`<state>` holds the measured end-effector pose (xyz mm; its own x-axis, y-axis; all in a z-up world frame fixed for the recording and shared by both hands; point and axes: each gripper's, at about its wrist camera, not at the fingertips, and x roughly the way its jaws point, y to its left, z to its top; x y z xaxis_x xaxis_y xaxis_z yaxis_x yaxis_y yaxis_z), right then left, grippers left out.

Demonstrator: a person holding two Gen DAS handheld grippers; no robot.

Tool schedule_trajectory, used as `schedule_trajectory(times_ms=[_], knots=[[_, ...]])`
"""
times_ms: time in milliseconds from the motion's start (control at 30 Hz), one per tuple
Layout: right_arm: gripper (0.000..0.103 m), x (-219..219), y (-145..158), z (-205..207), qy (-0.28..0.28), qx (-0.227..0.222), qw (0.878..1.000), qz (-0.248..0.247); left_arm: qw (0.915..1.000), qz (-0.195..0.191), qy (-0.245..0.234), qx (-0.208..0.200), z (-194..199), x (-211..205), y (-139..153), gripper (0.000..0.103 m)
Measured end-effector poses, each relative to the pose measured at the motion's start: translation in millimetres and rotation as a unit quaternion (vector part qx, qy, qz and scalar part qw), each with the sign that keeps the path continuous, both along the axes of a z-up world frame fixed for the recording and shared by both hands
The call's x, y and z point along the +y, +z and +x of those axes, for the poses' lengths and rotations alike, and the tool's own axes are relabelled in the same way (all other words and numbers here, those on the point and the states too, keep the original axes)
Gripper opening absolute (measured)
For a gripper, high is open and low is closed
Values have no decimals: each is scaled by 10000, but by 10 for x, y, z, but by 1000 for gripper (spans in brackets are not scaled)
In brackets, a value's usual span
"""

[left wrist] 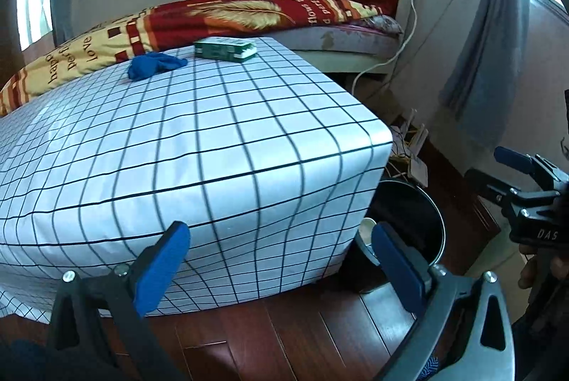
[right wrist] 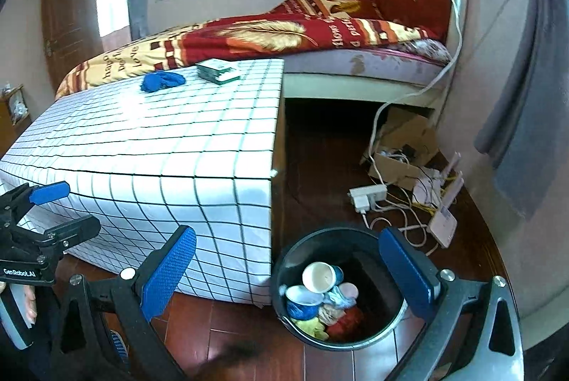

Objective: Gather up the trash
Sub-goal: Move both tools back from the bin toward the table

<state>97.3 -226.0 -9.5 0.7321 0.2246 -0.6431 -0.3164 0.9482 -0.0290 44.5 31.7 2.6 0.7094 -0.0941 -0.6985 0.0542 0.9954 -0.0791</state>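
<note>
Right tool (right wrist: 288,269) spread wide above filled bin (right wrist: 284,278), empty

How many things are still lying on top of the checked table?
2: a crumpled blue cloth toward the far end, and a green box beside it at the far corner. Nothing appears hidden.

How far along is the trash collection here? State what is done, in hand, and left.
Done: cups and wrappers already lie in the black bin. In hand: nothing; the left gripper and right gripper are both open and empty. Left: the blue crumpled item and green box sit on the checked table.
</note>
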Motion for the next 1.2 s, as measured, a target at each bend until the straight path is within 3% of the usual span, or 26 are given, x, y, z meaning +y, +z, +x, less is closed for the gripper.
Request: schedule_trajectory(times_ms=[400, 700, 900, 1200], knots=[[103, 529, 94, 110, 531, -127, 9985, -13, 9989, 172, 407, -135, 33, 426, 65, 102], [103, 978, 218, 529, 990, 35, 9948, 248, 9957, 369, 775, -359, 421, 952, 242, 100], [103, 1385, 312, 1108, 1355, 210, 9905, -65, 9955, 473, 727, -386, 929, 1307, 332, 97], [103, 1993, 278, 2560, 1535, 554, 9864, -197, 9950, 646, 727, -227, 1947, 1788, 226, 94]])
